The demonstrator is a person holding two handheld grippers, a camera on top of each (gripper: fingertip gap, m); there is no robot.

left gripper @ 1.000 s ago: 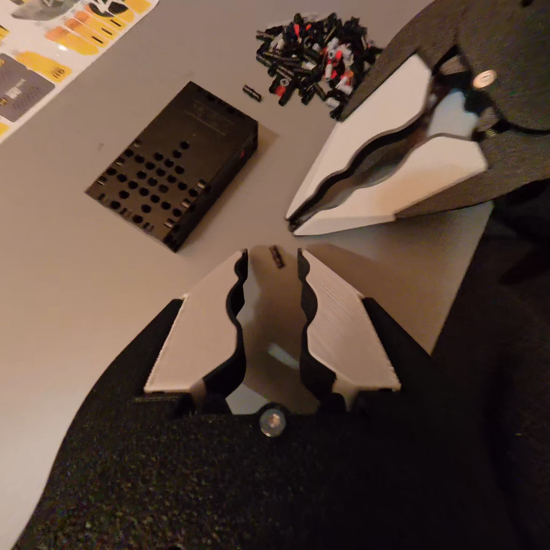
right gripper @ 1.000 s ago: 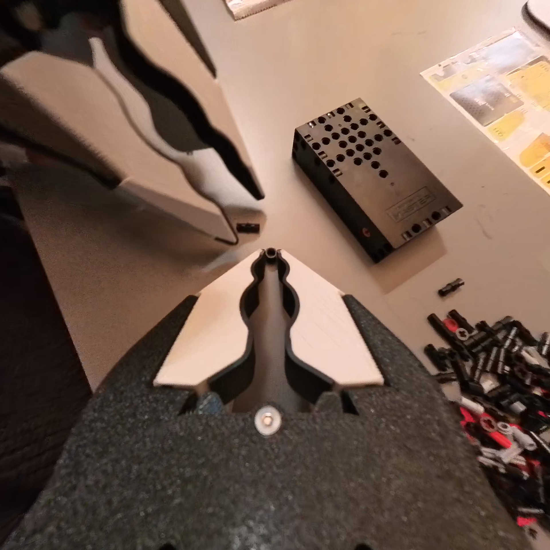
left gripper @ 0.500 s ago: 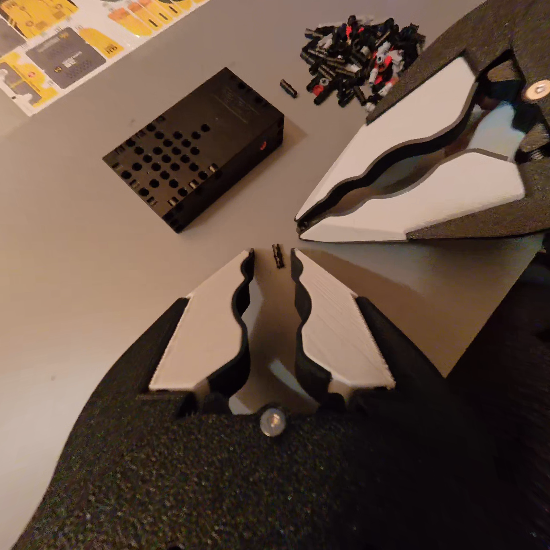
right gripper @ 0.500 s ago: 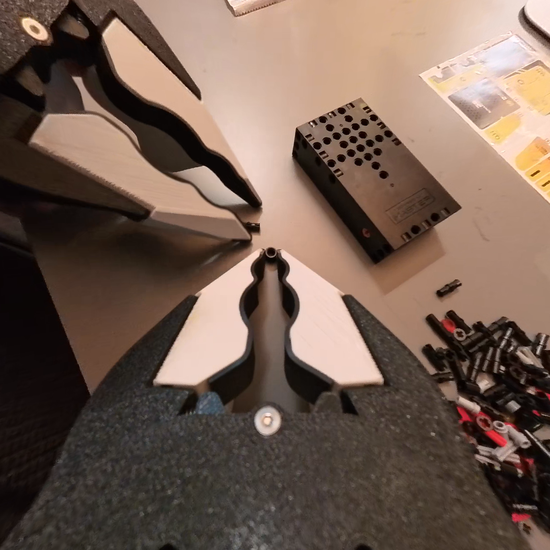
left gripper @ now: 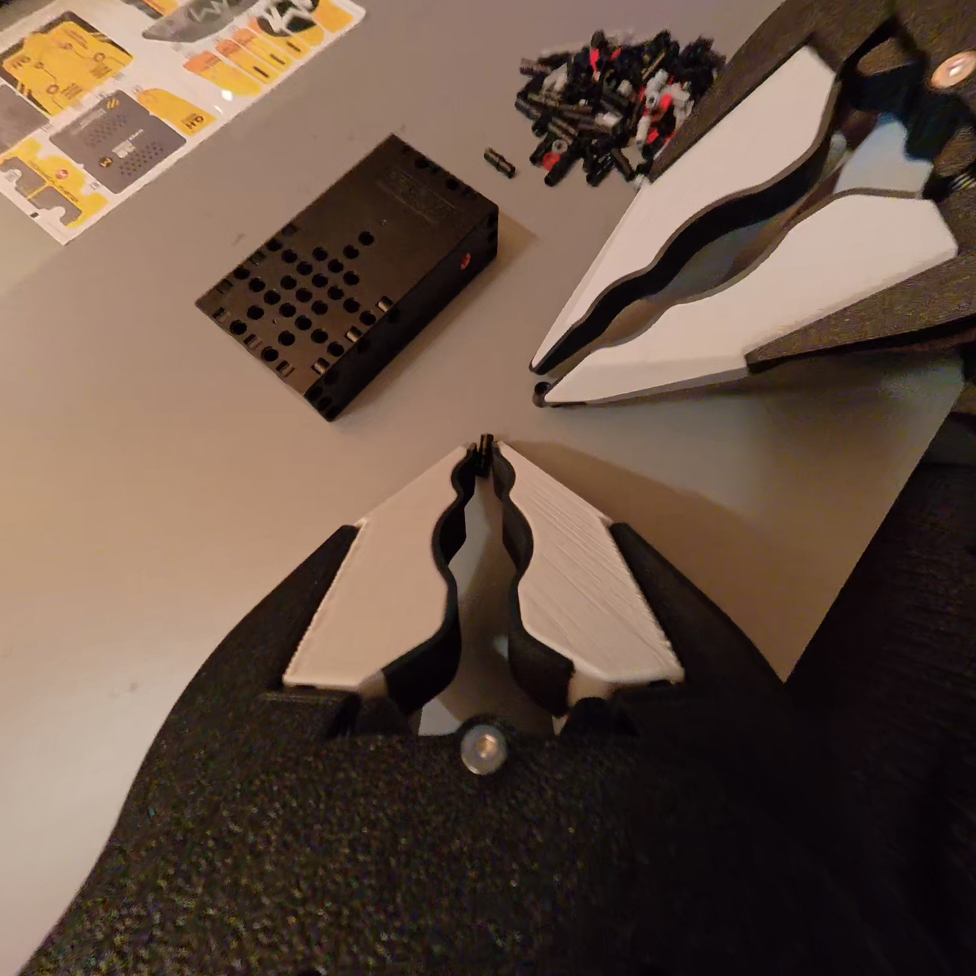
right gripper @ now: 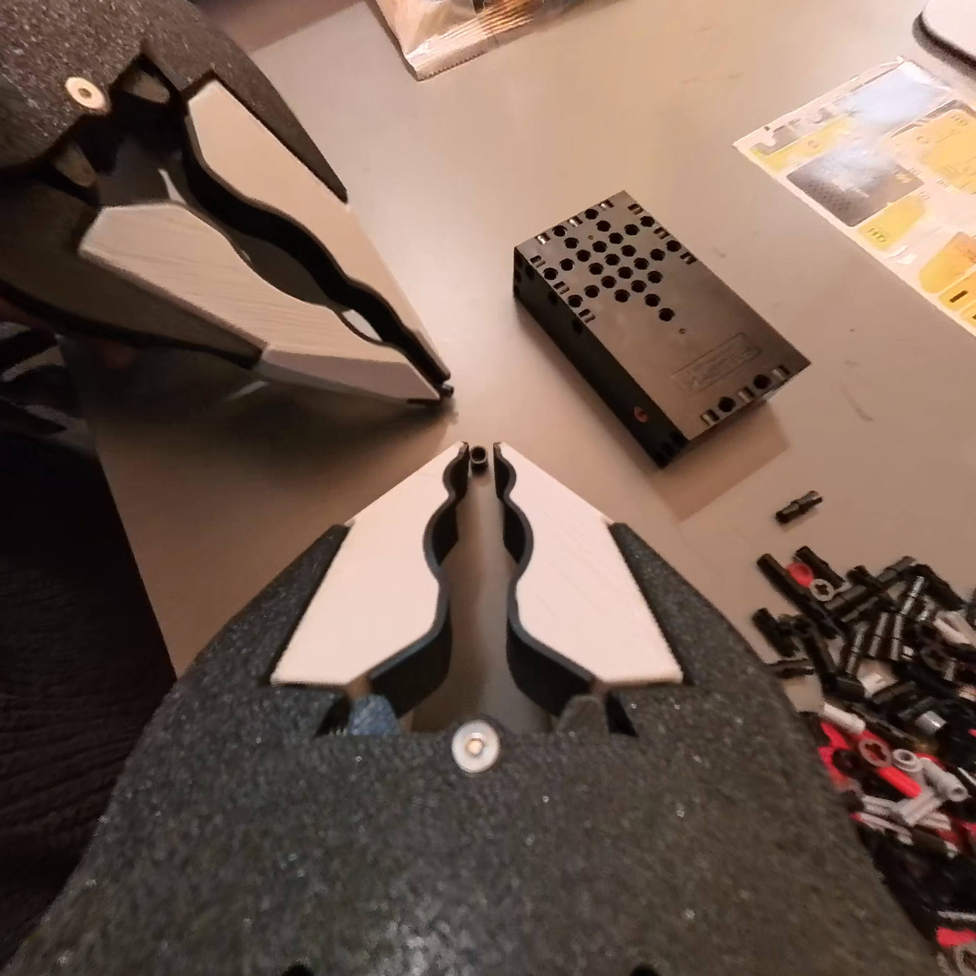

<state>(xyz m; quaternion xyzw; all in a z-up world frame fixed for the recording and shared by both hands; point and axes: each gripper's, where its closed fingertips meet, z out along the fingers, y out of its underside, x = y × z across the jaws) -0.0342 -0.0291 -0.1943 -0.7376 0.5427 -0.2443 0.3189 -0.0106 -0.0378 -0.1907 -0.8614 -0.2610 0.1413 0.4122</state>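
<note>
Finding left hand-held gripper (left gripper: 484,449) clamped on small black pin (left gripper: 484,458); right hand-held gripper (right gripper: 480,453) slightly apart around second pin (right gripper: 479,455), which we judge may drop onto tabletop (left gripper: 158,475).

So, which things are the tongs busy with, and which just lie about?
Busy with: left tongs shut on a black pin; right tongs, parted, around another pin.
Lying about: black perforated box, parts pile, loose pin, printed sheets.

left hand-held gripper (left gripper: 485,449) now clamped on black pin (left gripper: 484,455), right hand-held gripper (right gripper: 480,448) loosened
</note>
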